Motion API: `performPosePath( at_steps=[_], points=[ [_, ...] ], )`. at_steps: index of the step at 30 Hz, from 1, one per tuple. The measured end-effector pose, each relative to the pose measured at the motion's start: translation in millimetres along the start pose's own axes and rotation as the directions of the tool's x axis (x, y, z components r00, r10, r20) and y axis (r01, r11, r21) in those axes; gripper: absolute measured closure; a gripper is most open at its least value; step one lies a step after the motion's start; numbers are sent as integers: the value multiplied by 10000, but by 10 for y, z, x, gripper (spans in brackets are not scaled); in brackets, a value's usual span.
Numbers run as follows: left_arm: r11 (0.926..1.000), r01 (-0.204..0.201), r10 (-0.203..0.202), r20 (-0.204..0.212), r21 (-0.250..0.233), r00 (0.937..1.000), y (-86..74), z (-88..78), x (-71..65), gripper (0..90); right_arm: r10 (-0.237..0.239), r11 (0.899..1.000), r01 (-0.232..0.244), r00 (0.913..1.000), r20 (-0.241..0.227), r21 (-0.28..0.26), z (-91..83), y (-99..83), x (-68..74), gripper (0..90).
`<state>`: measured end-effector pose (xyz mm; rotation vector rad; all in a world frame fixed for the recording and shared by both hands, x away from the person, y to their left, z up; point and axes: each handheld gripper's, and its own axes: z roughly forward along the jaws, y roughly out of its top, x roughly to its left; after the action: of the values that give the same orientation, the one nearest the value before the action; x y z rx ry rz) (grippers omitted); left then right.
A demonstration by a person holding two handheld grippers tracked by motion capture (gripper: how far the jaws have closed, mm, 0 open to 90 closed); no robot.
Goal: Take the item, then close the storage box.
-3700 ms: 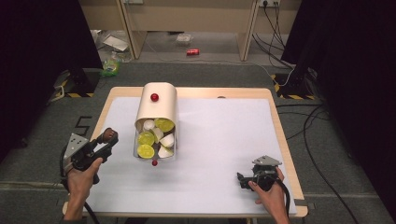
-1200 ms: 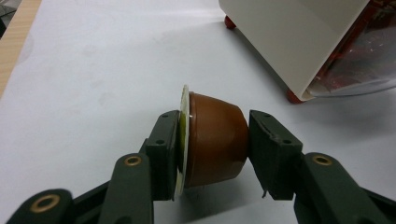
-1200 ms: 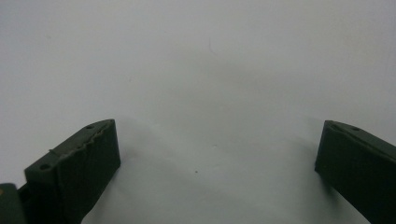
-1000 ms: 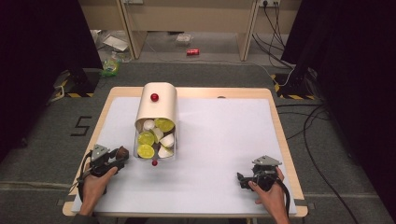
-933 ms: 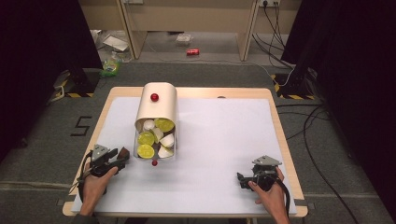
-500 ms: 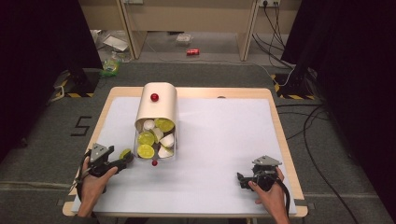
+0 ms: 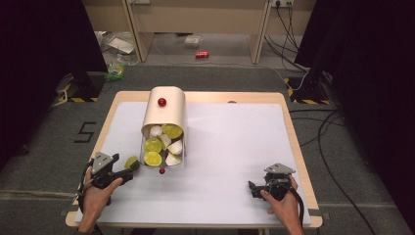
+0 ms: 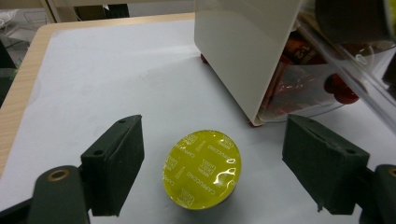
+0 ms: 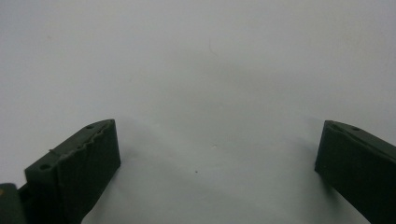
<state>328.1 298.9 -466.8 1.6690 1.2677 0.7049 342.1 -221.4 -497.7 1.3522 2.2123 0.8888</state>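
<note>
Left gripper (image 8: 212,179), held in the person's left hand (image 7: 98,193) at the near left of the table, had its jaws spread wide; they had just been opening. Between them, touching neither pad, sat a round yellow-green coffee capsule with a shiny foil lid printed "CAPPUCCINO" (image 8: 201,169). The capsule stood on its base on the white sheet covering the table (image 8: 107,79), foil face pointing up and tilted slightly toward the camera. Being round, it had no long axis across the table; its short axis ran roughly vertical. In the high view the same capsule (image 7: 130,162) lay just ahead of the gripper's jaw tips, just beside the near left corner of the dispenser.

Right gripper (image 9: 217,161), in the person's right hand (image 7: 283,198) at the near right of the table, also stood with jaws parted, bare white sheet between them.

Farther off lay a cream-coloured, rounded capsule dispenser with a clear plastic front (image 7: 164,120), on its back with its long axis running away from the person and its open mouth facing the near edge. In that mouth were more yellow-green capsules (image 7: 153,158) and white ones (image 7: 174,147). A small red knob (image 7: 161,102) showed on its upper face, and a second red knob (image 7: 161,171) just at its near end.

Beyond the wooden table edge (image 7: 230,97), a red can (image 7: 201,54) lay on the grey floor.
</note>
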Motion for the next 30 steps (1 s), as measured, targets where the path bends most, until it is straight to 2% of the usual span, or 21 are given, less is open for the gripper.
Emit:
performPosePath(
  at_steps=[4,10,19,30],
  points=[
    [9999,-90,90,46,-109,9999,-3,-50,-33,198,18,10000,-18,10000,-4,7,0,0,1,4],
    [9997,25,-20,193,-227,9998,-20,-112,-77,193,24,10000,-24,10000,-3,7,0,0,2,3],
    [9994,41,-35,146,-356,9999,-65,-196,-88,193,23,10000,-23,10000,-4,8,0,0,2,4],
    [9987,-42,55,251,-516,9997,-72,-290,-170,191,22,10000,-22,10000,0,11,0,0,2,3]
  ],
)
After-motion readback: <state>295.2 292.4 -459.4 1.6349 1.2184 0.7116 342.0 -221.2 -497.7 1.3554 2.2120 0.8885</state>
